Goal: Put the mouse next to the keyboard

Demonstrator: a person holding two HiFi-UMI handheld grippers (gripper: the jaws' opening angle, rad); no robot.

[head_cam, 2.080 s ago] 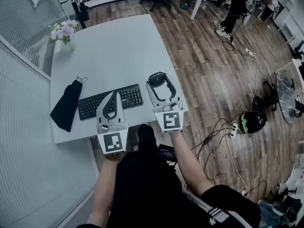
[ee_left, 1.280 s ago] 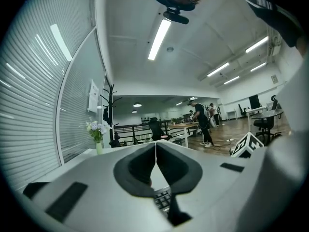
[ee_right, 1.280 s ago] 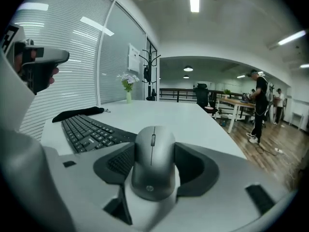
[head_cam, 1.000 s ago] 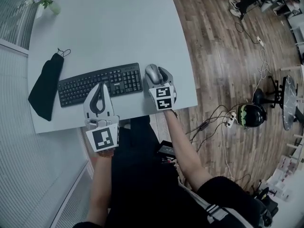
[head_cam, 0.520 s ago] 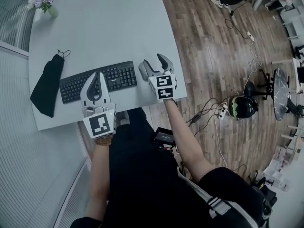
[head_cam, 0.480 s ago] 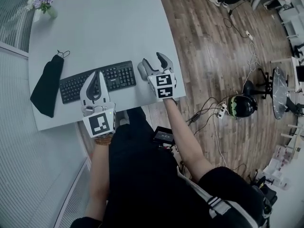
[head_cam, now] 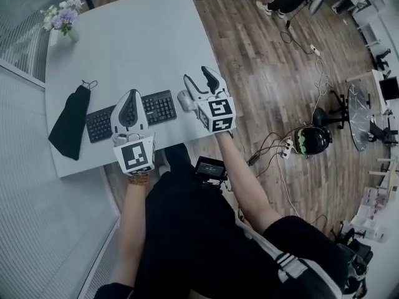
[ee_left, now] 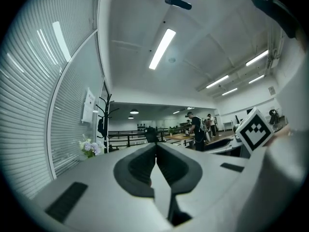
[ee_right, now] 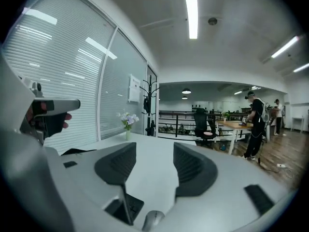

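Observation:
The grey mouse (head_cam: pixel 185 99) lies on the white table (head_cam: pixel 137 42) just right of the black keyboard (head_cam: pixel 159 107). My right gripper (head_cam: pixel 196 75) hovers above and slightly right of the mouse; its jaws stand apart and are closing with nothing between them. The right gripper view looks out between its open pads (ee_right: pixel 117 164), with the mouse (ee_right: pixel 153 220) and a keyboard corner (ee_right: pixel 124 208) low in the frame. My left gripper (head_cam: pixel 129 99) is shut and empty, held over the keyboard's middle. In the left gripper view its pads (ee_left: pixel 169 167) meet.
A black pouch (head_cam: pixel 70 121) lies left of the keyboard. A vase of flowers (head_cam: pixel 61 22) stands at the table's far left corner. The table's right edge runs close beside the mouse, with wooden floor, cables and a helmet (head_cam: pixel 310 141) beyond it.
The right gripper has come off the mouse and risen away to the right. The mouse stays beside the keyboard's right end. The left gripper remains shut over the keyboard.

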